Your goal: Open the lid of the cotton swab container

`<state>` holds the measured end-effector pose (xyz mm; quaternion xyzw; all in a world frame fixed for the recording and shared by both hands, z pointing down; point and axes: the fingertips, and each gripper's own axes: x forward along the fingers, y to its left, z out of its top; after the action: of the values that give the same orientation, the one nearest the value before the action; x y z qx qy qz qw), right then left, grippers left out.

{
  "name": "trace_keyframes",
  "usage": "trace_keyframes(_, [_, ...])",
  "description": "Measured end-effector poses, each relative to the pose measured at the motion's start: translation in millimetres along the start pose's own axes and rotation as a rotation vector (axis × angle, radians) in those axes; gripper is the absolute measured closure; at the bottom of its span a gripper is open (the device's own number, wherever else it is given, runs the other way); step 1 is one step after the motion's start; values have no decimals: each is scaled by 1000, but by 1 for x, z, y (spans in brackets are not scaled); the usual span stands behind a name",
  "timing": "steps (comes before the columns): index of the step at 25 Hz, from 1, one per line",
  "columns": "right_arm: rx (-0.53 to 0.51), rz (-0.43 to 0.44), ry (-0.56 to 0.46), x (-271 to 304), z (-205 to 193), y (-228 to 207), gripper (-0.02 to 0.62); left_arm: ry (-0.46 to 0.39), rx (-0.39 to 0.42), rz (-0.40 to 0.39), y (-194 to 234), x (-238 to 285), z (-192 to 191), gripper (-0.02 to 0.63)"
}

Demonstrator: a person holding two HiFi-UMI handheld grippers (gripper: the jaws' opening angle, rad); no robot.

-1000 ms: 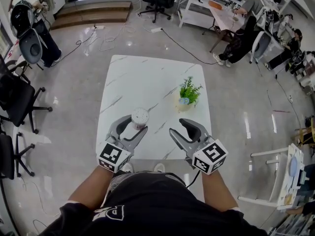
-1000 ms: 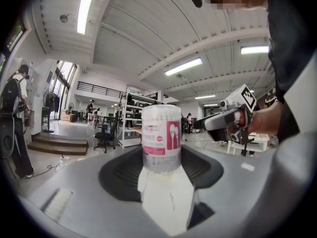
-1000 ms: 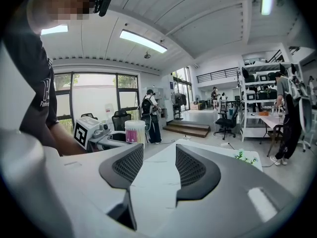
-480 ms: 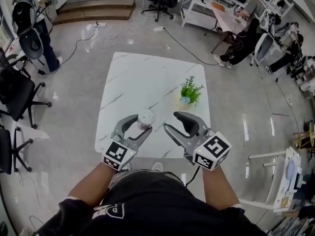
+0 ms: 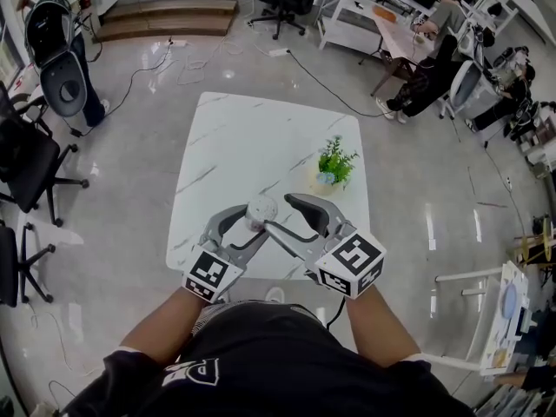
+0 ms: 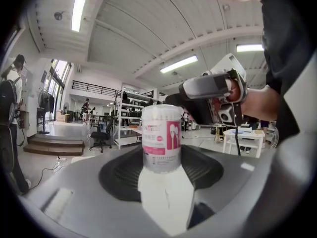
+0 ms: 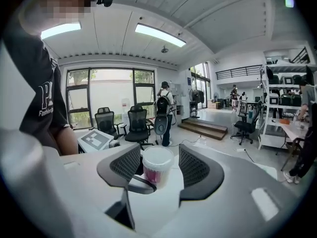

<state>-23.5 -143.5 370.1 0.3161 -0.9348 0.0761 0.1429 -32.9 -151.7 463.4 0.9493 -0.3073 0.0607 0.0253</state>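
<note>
- The left gripper point(image 5: 247, 219) clasps the cotton swab container point(image 6: 161, 138) low on its sides.
- The right gripper point(image 5: 280, 215), its jaws just opening, straddles the white lid point(image 7: 157, 157) without pressing on it.
- The container is a frosted cylinder with a pink label, standing upright near the front edge of the marble table point(image 5: 261, 129).

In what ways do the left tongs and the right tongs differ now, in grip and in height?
Grip: the left tongs are closed on the cotton swab container; the right tongs are open, their jaws having just been opening, with the lid between them and a gap beside it.
Height: the left tongs sit at the labelled body; the right tongs sit higher, at the lid.
Shared: both point at the container on the white table.
</note>
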Motion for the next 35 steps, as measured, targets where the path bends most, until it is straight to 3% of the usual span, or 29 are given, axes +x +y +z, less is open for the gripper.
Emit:
trace_keyframes(9, [-15,-23,86,24,-15,-1,325,-5,-2,-2,2,5,1,313])
trace_keyframes(35, [-22,-50,135,34,-29,-10,345,4,31,-6,3,10,-1,313])
